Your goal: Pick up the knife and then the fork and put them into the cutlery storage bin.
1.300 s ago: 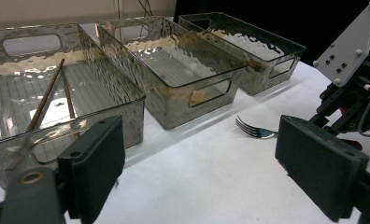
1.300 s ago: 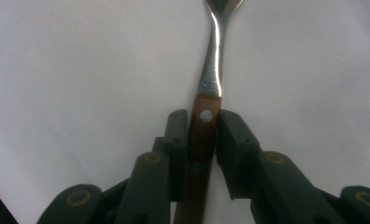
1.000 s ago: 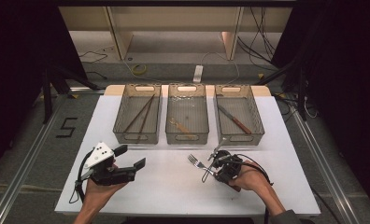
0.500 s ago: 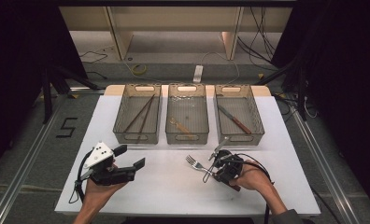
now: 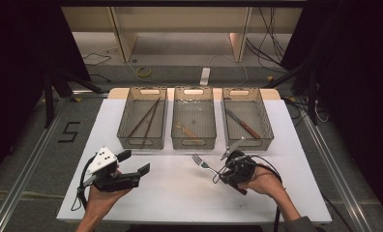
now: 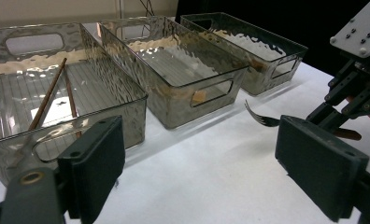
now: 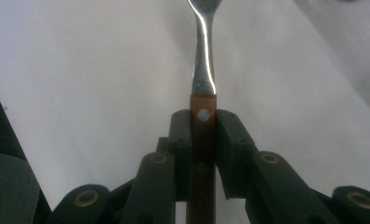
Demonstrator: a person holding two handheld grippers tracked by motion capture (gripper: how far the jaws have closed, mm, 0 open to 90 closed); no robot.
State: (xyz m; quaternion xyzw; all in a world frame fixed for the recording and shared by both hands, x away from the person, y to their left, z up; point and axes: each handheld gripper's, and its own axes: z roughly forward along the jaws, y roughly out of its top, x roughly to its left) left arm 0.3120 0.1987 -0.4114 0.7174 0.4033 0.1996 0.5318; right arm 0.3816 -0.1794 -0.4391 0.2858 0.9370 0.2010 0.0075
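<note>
The right tool (image 5: 223,170) is clenched on the brown wooden handle of a steel fork (image 5: 201,163); in the right gripper view the two black pads press the handle (image 7: 202,140) from both sides just below its rivet, with the shiny neck running straight out ahead. Gripping it low on the handle leaves the tines free and well in front of the tool, which would suit dropping it lengthwise into a bin. The fork is carried above the white tabletop (image 5: 180,193), tines aimed toward the left hand's side, and three clear ribbed plastic bins lie just beyond the tool.

The bin (image 5: 246,118) straight ahead of the right tool holds a brown-handled knife (image 5: 243,124). The middle bin (image 5: 193,118) holds a small utensil that I cannot make out. The far bin (image 5: 142,118), ahead of the left tool, holds dark wooden chopsticks (image 6: 47,95). The cutlery seems sorted by kind, so the fork probably belongs in the middle bin.

The left tool (image 5: 132,163) is released, its wide pads apart with nothing between them, parked low over the tabletop out of the fork's way.
</note>
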